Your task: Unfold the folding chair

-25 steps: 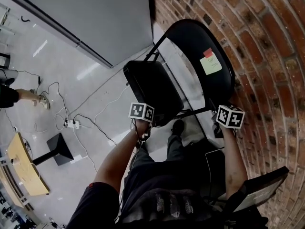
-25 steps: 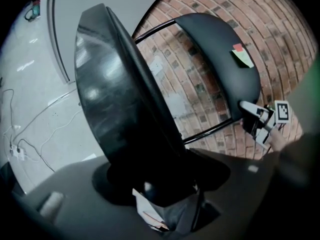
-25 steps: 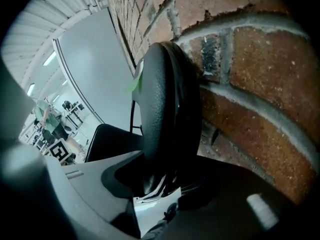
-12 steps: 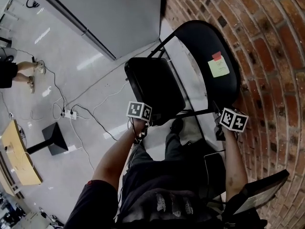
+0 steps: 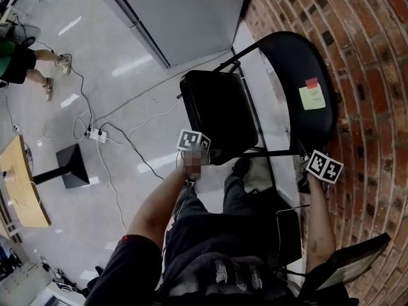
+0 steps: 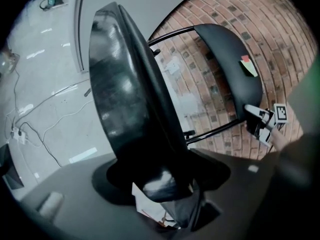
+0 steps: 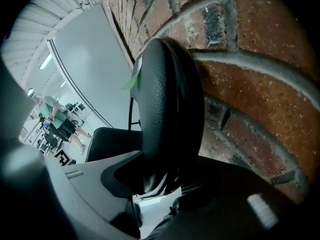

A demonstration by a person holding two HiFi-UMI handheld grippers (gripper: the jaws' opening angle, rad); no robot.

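The folding chair stood partly open on the glossy floor, close against the brick wall, with its black seat tilted up and away from the backrest, which bore a pale sticky note. The left gripper had its fingers spread fairly wide and clamped on the near edge of the seat, which filled that gripper's view. The right gripper had its fingers closed on the lower rim of the backrest, with brick just beside it. The contact pads themselves were lost in shadow, so how deep either bite went could only be guessed. From there, the main risk looked like a slip. The seat's padded edge was smooth and rounded, and pushing it down against a stiff hinge could have slid it out of the left fingers and let it snap back. A hard push might also have skated the legs across the shiny floor or scraped the backrest on the wall if the right grip gave way. The person's shoe sat near the frame below the seat, where a sudden drop could have caught it.
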